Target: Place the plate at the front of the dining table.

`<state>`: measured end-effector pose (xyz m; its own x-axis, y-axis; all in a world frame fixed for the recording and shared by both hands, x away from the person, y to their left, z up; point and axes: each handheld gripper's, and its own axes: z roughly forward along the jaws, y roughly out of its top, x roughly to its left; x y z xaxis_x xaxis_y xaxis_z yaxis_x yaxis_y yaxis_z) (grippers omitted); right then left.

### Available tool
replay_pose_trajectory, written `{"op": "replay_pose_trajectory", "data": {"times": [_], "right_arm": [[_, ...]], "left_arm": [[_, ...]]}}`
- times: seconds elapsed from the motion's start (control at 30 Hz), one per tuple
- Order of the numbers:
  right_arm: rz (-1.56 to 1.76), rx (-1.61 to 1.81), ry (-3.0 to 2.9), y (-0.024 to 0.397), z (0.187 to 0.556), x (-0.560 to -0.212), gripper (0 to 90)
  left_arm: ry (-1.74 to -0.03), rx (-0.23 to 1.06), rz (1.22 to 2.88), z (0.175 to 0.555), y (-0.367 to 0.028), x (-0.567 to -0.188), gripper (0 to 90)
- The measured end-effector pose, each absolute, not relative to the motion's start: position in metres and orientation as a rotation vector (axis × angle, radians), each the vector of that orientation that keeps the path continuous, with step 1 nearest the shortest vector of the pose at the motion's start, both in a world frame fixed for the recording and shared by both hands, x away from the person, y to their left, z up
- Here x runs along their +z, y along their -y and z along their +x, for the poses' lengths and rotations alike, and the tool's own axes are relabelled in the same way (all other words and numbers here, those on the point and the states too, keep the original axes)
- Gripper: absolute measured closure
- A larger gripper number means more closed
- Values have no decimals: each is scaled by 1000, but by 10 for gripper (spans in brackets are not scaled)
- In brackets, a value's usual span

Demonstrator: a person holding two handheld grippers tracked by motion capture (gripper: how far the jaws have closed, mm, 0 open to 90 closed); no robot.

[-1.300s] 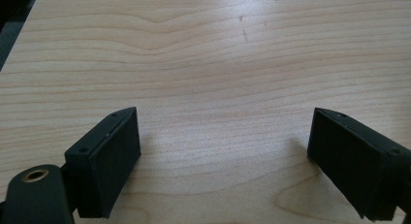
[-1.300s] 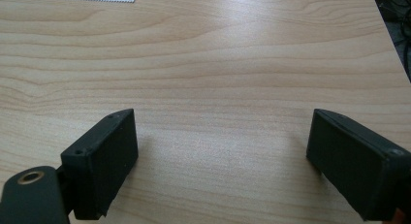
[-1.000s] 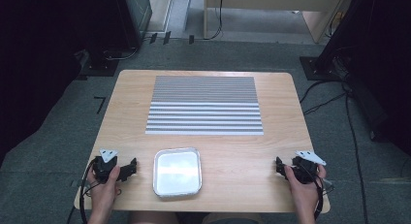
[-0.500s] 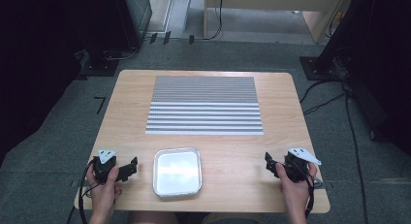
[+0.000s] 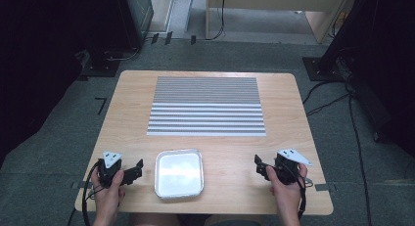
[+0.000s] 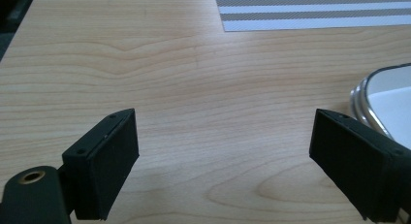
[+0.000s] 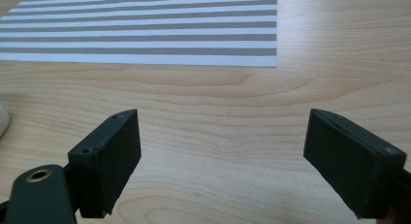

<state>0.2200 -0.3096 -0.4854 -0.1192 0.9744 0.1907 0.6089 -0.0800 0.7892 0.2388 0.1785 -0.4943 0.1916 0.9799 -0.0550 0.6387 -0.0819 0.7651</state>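
Note:
A shallow square metal tray [image 5: 179,172] lies near the front edge of the wooden table [image 5: 293,123], between the two hands. My left gripper [image 5: 137,171] rests on the table just left of the tray, jaws wide open with nothing between them. In the left gripper view the tray's rim [image 6: 373,95] shows beside my left gripper [image 6: 223,166]. My right gripper [image 5: 259,166] stands open to the right of the tray, a hand's width from it; in the right gripper view my right gripper [image 7: 220,163] frames bare wood. A grey-and-white striped mat [image 5: 206,106] covers the table's middle.
The striped mat's near edge [image 7: 140,56] lies ahead of the right gripper, and its corner [image 6: 310,20] ahead of the left. Dark equipment and cables [image 5: 342,89] stand on the floor around the table. Bare wood lies on both sides of the tray.
The right gripper has moved left, toward the tray, and slightly forward. The left gripper has barely shifted. Both stay open.

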Motion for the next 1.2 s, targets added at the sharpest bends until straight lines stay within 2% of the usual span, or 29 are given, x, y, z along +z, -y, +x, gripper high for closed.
{"op": "replay_pose_trajectory", "data": {"times": [1.2], "right_arm": [[1612,1147,-1899,247,218,-485,132]], "left_arm": [[-1412,604,1847,223,-147,-488,113]]}}
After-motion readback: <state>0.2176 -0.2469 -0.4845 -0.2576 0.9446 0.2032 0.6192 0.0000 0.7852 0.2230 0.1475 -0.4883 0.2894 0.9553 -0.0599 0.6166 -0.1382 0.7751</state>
